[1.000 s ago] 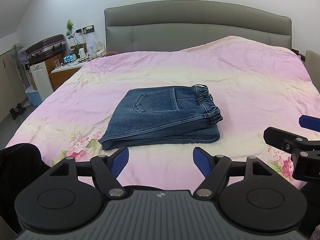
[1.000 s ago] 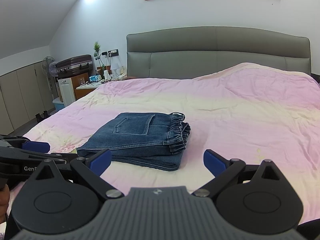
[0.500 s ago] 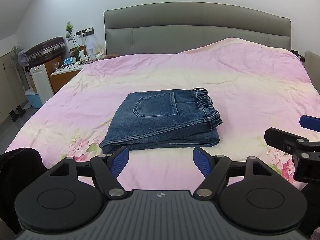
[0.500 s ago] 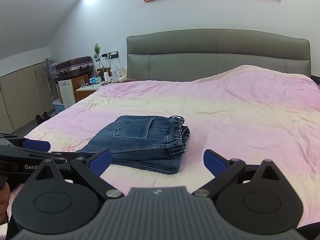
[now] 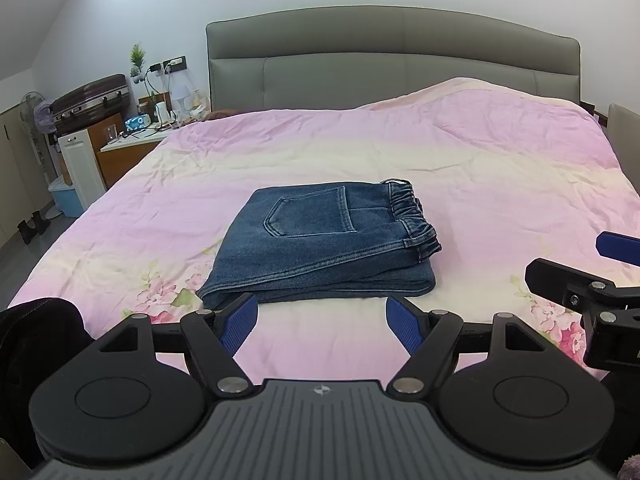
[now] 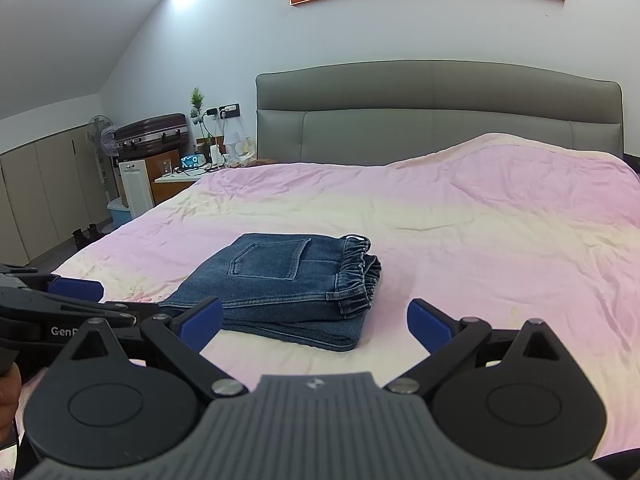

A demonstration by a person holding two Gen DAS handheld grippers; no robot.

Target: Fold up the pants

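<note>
Blue denim pants lie folded into a compact stack on the pink floral bedspread, back pocket up and elastic waistband to the right. In the right wrist view the same pants sit left of centre. My left gripper hangs open just short of the stack's near edge, holding nothing. My right gripper is open too, with its left pad over the stack's near left corner and nothing between its fingers. Each gripper shows at the edge of the other's view.
A grey padded headboard backs the bed. Left of the bed stand a nightstand with cables and small items, a suitcase, a fan and a blue bin. A dark garment lies at my lower left.
Both grippers have drawn back and lifted a little from the folded pants, which sit lower and farther in view. The pants have not moved.
</note>
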